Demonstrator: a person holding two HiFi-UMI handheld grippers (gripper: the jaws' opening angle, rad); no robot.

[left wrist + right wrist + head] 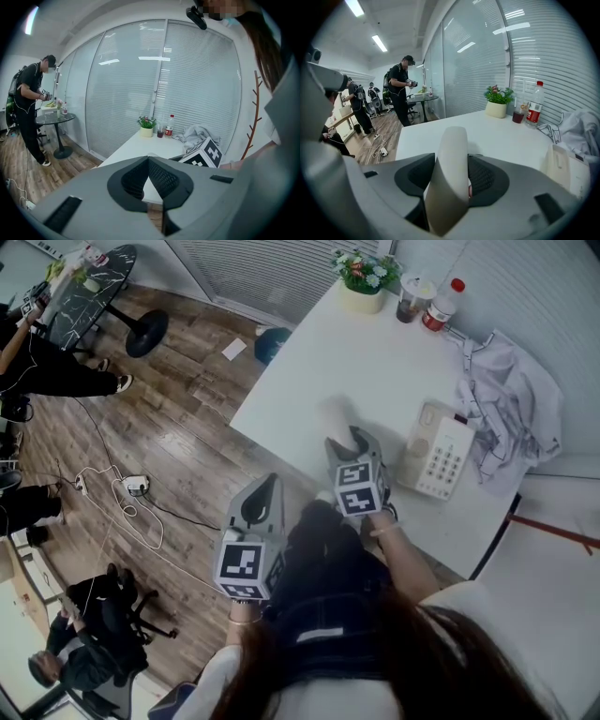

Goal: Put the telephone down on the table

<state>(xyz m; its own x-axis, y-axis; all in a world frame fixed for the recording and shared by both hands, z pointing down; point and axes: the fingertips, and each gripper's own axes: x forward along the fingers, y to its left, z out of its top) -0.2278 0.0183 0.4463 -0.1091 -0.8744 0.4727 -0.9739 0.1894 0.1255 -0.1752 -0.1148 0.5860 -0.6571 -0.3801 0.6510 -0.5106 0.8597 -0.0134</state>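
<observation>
Cream handset (pixel 449 173), smooth, rounded, clamped between right gripper (pixel 353 442) jaws, just left of phone base (pixel 439 456); left gripper (pixel 148 159) jaws together, empty.

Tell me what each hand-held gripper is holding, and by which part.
Right hand-held gripper: the telephone handset, clamped across its handle, one end jutting past the jaws. Left hand-held gripper: nothing, jaws shut.

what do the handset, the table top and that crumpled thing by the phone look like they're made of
The handset looks like hard plastic: cream, smooth, matt, with rounded moulded edges. The table top is probably laminate or painted board: flat, even white, faint sheen. The crumpled thing is fabric, pale with soft folds and creases, likely a garment.
</observation>
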